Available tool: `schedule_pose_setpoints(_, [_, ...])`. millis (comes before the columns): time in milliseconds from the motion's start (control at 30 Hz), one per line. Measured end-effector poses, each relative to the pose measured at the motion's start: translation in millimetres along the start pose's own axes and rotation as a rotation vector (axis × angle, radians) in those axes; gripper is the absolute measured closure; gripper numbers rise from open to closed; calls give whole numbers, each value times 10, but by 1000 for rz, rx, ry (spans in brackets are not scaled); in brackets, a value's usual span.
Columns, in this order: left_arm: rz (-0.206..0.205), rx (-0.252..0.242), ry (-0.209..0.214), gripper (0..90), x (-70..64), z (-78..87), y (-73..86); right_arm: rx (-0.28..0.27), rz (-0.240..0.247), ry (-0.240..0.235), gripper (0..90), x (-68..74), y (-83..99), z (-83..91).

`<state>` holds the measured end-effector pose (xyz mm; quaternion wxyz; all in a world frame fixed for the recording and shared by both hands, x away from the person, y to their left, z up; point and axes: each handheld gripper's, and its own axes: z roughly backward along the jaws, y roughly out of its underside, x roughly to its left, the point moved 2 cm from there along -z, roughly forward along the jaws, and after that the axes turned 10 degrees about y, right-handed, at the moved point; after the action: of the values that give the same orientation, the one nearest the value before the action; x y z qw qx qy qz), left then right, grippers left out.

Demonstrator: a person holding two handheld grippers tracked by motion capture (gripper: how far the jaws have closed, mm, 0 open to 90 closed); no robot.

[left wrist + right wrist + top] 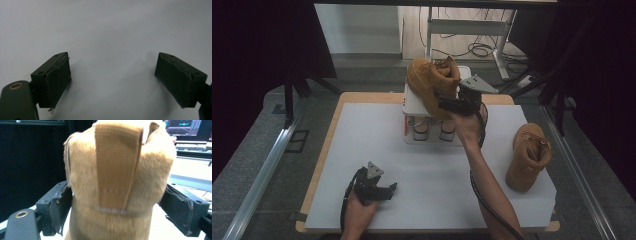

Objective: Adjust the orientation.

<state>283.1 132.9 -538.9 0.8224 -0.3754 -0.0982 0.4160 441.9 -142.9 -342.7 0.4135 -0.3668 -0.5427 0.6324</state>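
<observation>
White matte tabletop [362, 150] on a wood-edged table, dark curtains around. Near left, left gripper [384, 192] rests low on the surface, jaws spread, nothing between them. Far centre, white shoe rack [412, 107] with a tan suede boot [428, 82] on top; right gripper [447, 104] has its jaws around the soft heel and woven pull loop [117, 167]. Second boot [528, 157] stands near right. Risk: fuzzy collar squashes, boot slips or tips off the rack
</observation>
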Motion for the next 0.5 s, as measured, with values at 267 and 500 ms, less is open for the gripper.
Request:
schedule_pose_setpoints(267, [0,-1,0,133,0,-1,0,48,31,-26,201,-21,65,155])
schedule_pose_setpoints(500, [-2,3,1,132,2,2,1,145,27,-73,176,-71,212,225])
